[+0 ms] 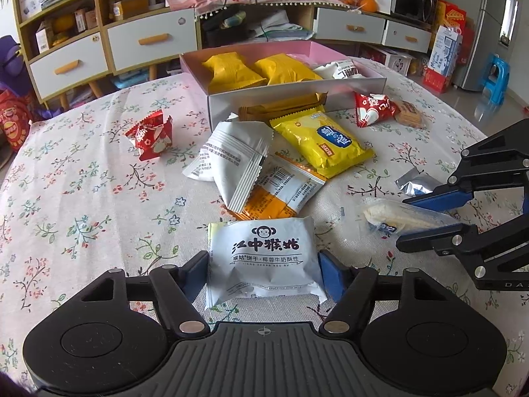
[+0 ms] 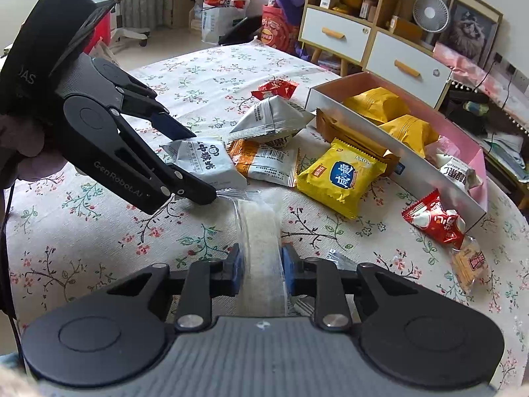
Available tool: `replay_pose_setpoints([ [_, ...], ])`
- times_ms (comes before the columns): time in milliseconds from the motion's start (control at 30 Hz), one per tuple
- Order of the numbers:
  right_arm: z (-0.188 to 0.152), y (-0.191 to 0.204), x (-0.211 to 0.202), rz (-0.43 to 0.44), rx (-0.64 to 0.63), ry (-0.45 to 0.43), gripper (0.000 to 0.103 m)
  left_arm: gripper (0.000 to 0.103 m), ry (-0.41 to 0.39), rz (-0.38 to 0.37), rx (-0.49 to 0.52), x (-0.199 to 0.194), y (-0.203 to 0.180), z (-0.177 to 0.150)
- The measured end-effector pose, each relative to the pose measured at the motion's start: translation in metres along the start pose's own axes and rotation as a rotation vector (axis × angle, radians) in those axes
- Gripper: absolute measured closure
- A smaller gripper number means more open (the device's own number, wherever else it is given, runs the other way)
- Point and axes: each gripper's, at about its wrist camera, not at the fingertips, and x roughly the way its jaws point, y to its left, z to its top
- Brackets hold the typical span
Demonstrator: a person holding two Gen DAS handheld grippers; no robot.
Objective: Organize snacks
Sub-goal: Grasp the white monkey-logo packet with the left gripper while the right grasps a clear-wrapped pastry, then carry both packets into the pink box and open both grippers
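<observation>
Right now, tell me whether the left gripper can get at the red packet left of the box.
Probably not yet: the left gripper is shut on the white monkey packet. The path to the red packet looks unobstructed.

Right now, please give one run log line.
left gripper: shut on monkey-logo biscuit packet | right gripper: shut on clear-wrapped cake | box: open

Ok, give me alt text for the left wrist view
The left tongs grip a white biscuit packet above a floral tablecloth. Beyond lie scattered snacks and an open box holding yellow packets; the right tongs hold a clear-wrapped bar.
</observation>
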Motion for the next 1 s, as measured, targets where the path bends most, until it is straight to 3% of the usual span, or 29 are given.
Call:
replay_pose_setpoints([
  [333,0.004,-0.003,-0.003,-0.003,0.019,-0.02,0.086,0.035,0.001,-0.007,0.0,-0.003,-0.001,0.003],
  [1000,0.03,-0.035,-0.019,-0.013,0.183,-0.11,0.087,0.036,-0.021,-0.034,-0.024,-0.024,-0.005,0.023],
])
